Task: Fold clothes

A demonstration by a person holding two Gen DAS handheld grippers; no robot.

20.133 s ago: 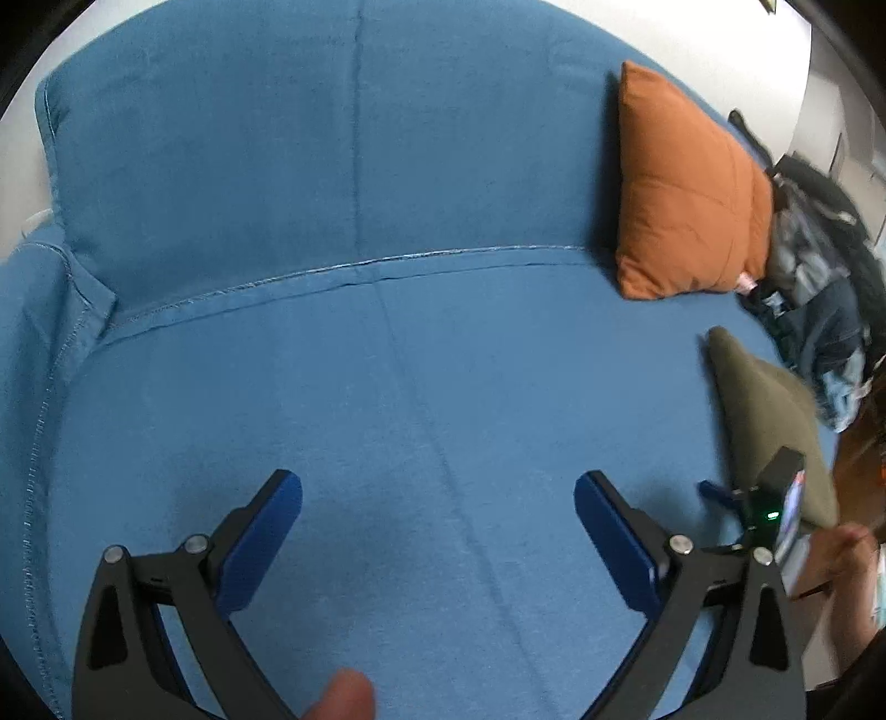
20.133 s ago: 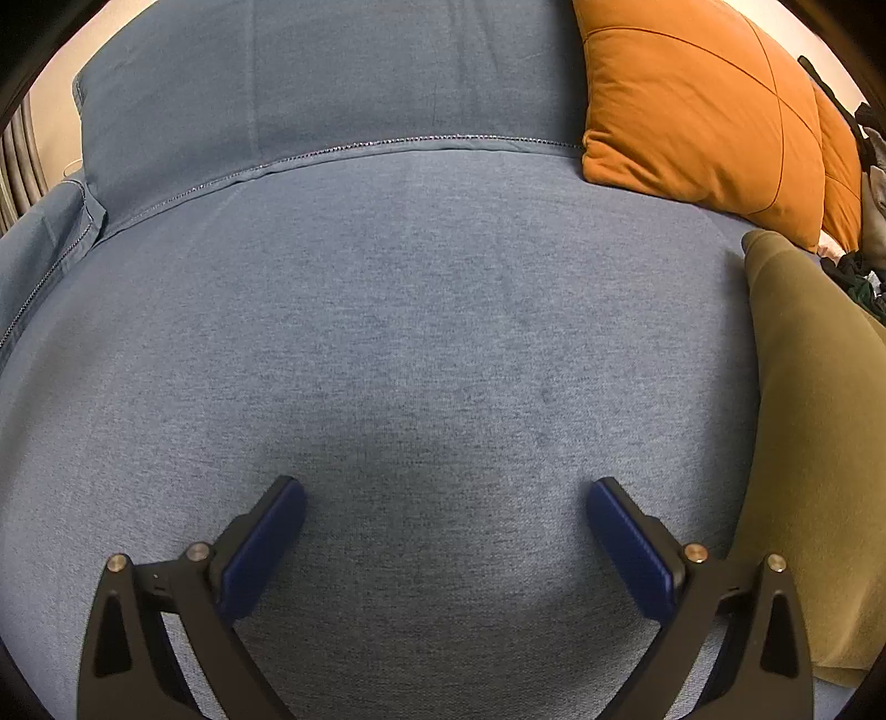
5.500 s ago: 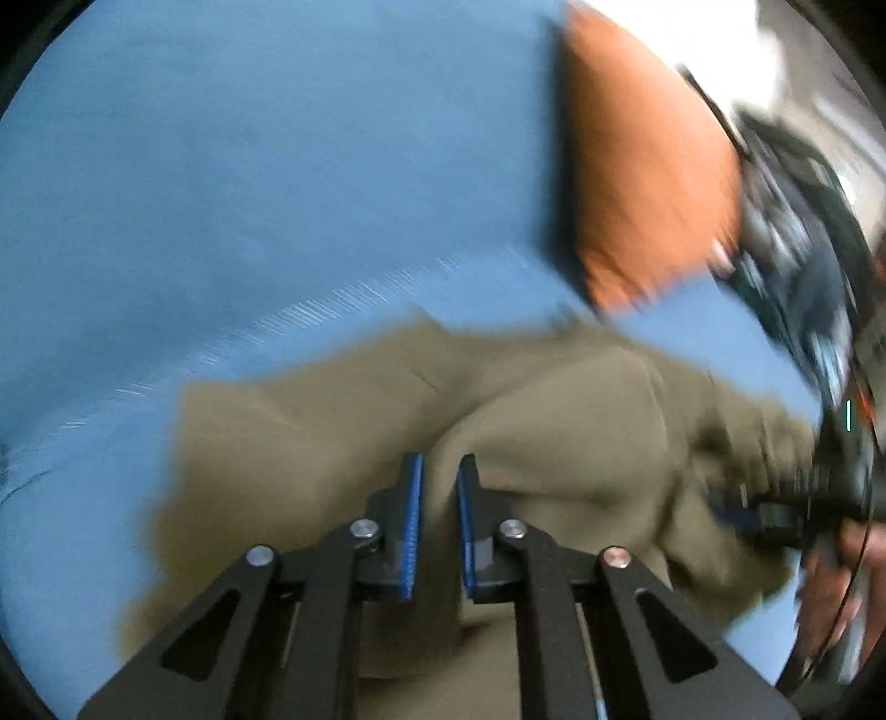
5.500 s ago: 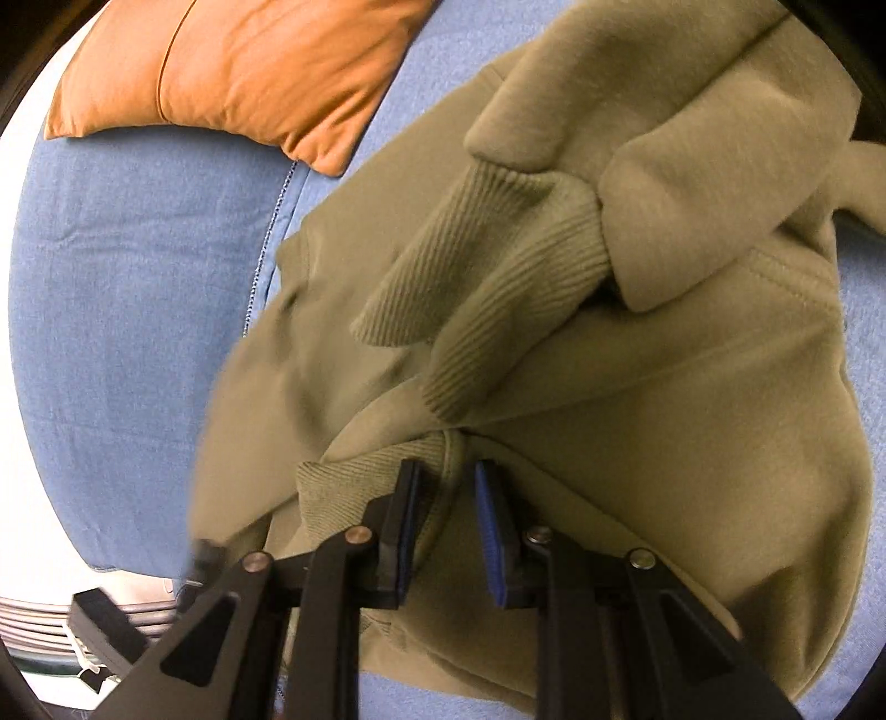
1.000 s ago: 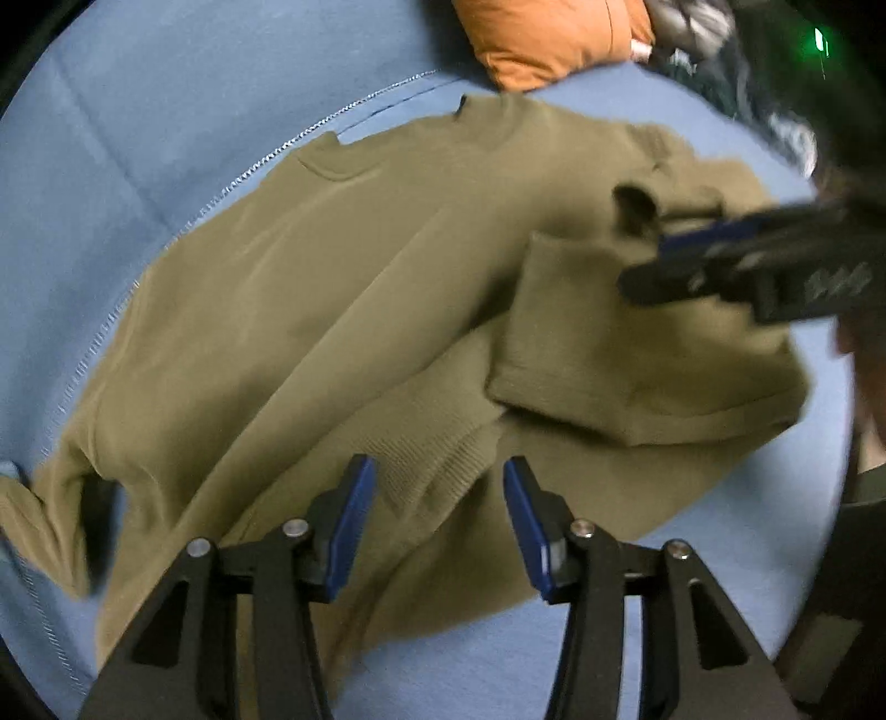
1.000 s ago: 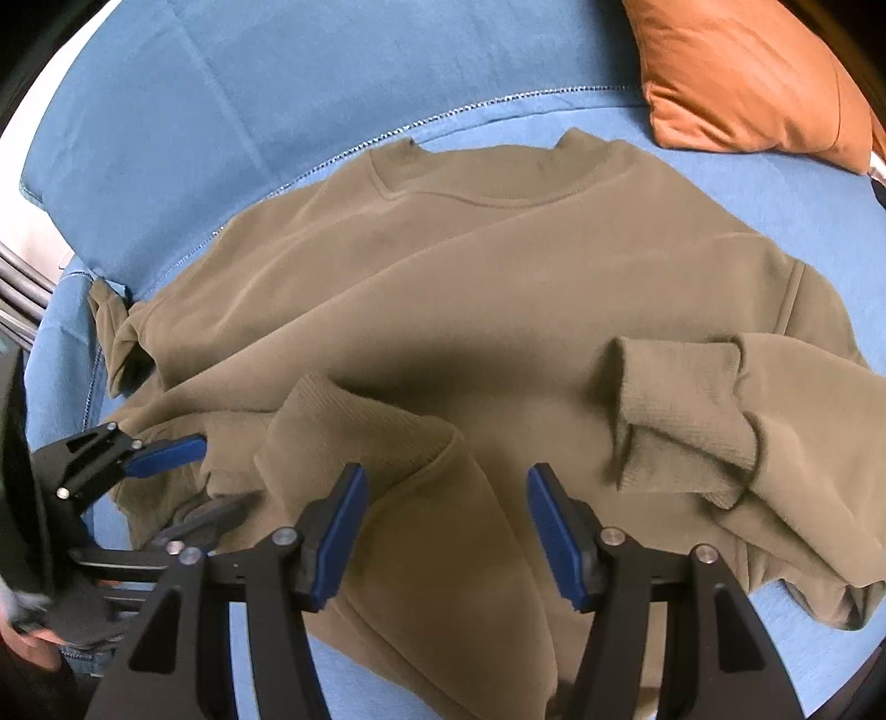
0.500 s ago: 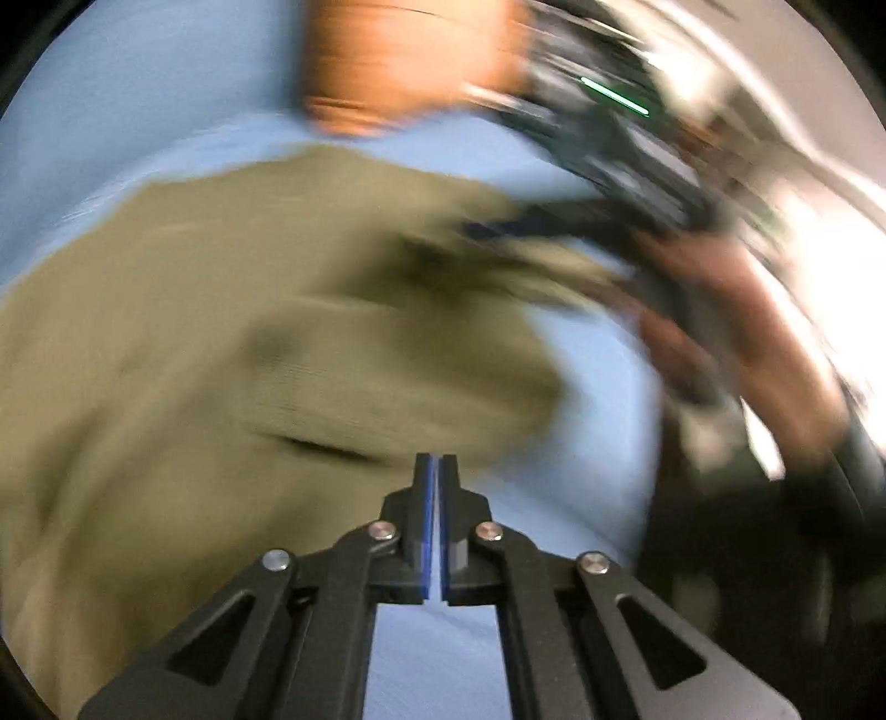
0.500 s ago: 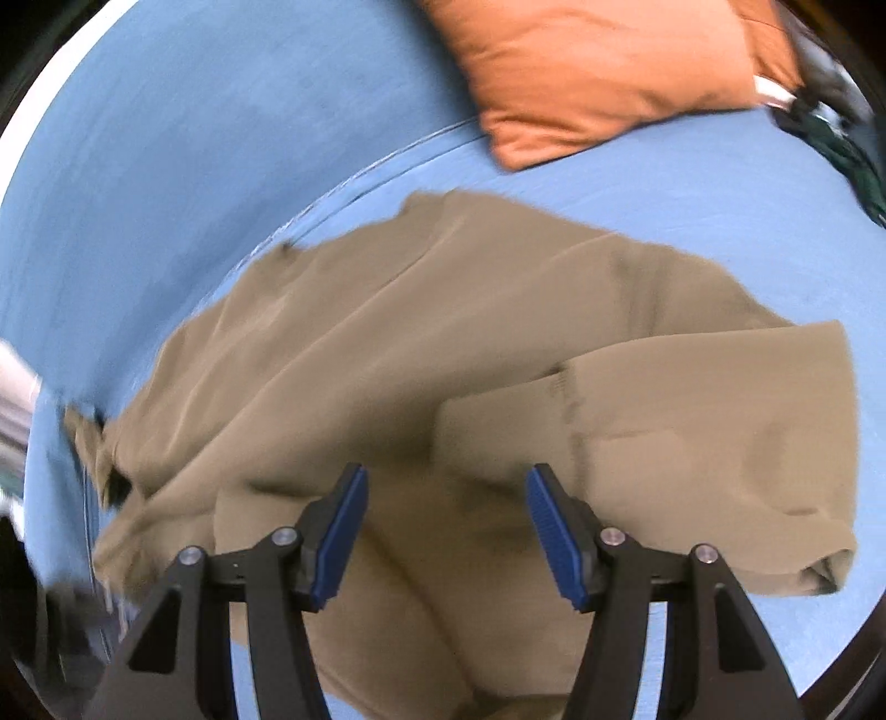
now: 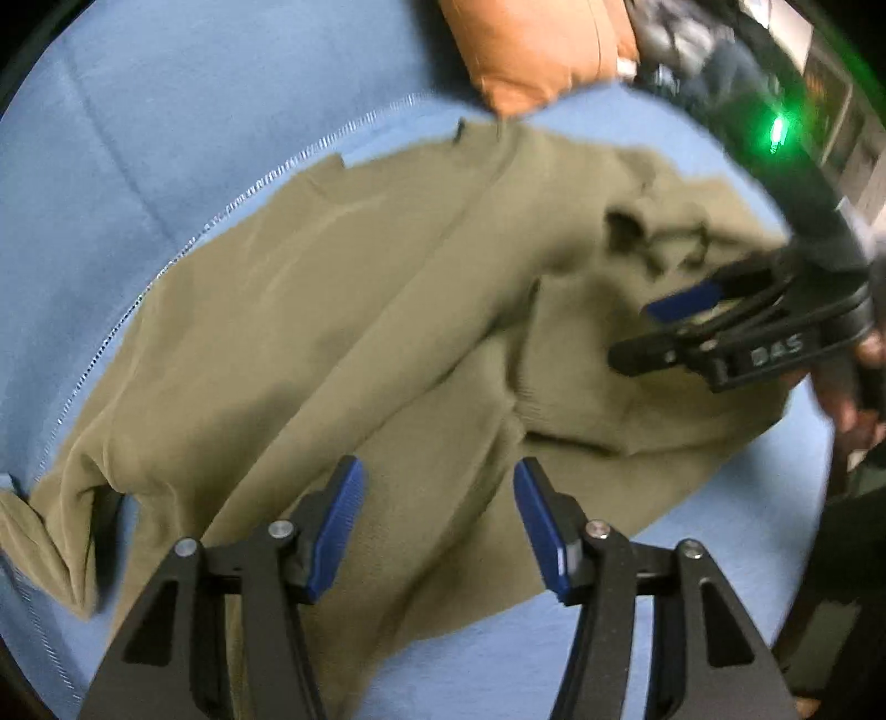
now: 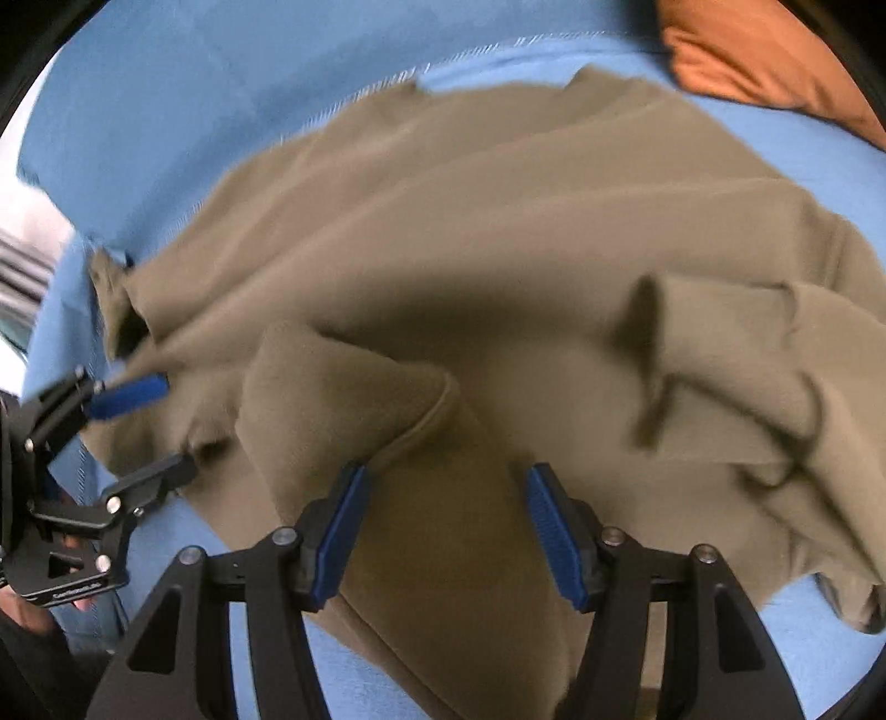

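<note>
One olive-green sweatshirt [image 10: 498,232] lay spread across the blue sofa seat [image 9: 166,138], its neckline toward the backrest and its lower edge rumpled toward the camera. One sleeve was bunched over the body on the right, its ribbed cuff [image 10: 714,338] standing up in a fold; the other sleeve trailed off crumpled at the far left edge. Half a second earlier the left gripper [image 9: 437,526] had its blue pads pressed flat together with nothing visible between them; now those pads stood spread apart, hovering over the hem and holding nothing. The right gripper [image 10: 443,531] was likewise spread wide above the hem, as it had been a moment before, and gripped nothing. That reopening suggested the left tool was being readied for a new pinch on the cloth, likely while the garment was being laid flat for folding; it was not yet a neat folded stack. Counted: one sweatshirt, two grippers, two sleeves, one orange cushion [image 9: 531,50] at the back right corner, and one dark heap of other belongings [image 9: 692,39] beyond it, too blurred to identify.
</note>
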